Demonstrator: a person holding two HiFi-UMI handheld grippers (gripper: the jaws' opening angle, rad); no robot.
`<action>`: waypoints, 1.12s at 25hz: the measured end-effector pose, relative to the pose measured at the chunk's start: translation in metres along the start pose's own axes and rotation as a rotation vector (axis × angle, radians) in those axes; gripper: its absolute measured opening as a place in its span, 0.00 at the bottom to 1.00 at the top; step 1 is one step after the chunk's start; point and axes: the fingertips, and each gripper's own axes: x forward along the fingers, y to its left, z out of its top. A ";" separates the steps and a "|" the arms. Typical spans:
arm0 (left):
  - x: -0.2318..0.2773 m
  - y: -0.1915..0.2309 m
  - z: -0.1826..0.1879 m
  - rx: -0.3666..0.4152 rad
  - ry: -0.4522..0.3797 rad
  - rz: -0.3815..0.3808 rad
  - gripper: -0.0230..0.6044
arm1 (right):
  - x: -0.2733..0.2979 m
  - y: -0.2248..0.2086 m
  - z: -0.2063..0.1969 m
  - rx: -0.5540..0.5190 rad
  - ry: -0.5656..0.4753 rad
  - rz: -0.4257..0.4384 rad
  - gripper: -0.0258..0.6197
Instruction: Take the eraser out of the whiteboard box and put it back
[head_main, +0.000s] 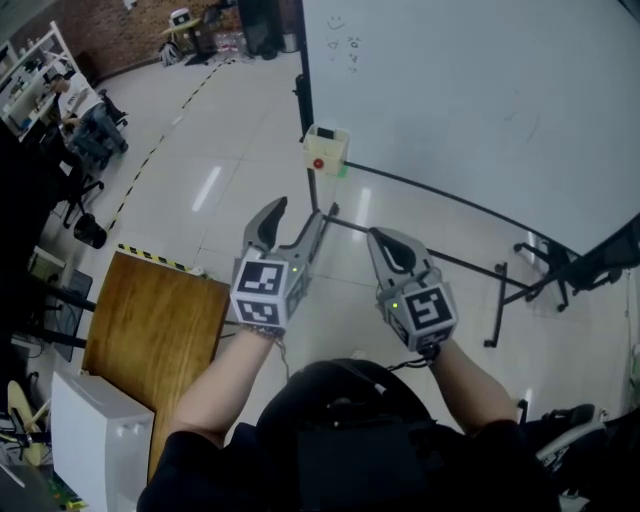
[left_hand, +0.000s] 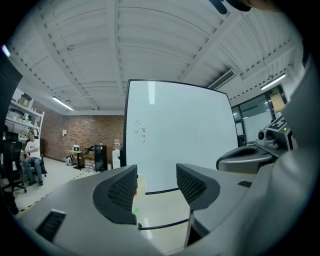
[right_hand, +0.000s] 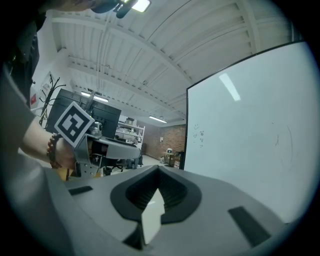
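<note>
Jaws: L gripper (head_main: 297, 213) apart, R gripper (head_main: 386, 240) together; whiteboard box (head_main: 326, 150) ahead

A lab-like open office was indicated by a standing whiteboard (head_main: 470, 90), a brick wall (left_hand: 85, 131) seen beyond it, and shelves (head_main: 30, 65), office chairs (head_main: 75, 195) and a seated person (left_hand: 32, 155) found to its left.

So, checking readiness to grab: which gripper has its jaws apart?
The left gripper: its jaws stand apart with nothing between them; the right gripper has its jaws closed together.
</note>
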 end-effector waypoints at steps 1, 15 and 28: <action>-0.008 0.001 0.000 0.000 0.000 -0.012 0.40 | -0.002 0.009 0.001 -0.001 0.003 -0.007 0.08; -0.093 -0.003 -0.015 -0.040 -0.003 -0.183 0.13 | -0.033 0.082 0.008 0.016 0.021 -0.114 0.08; -0.094 -0.036 -0.017 -0.051 -0.005 -0.221 0.04 | -0.045 0.078 0.016 -0.001 0.006 -0.073 0.08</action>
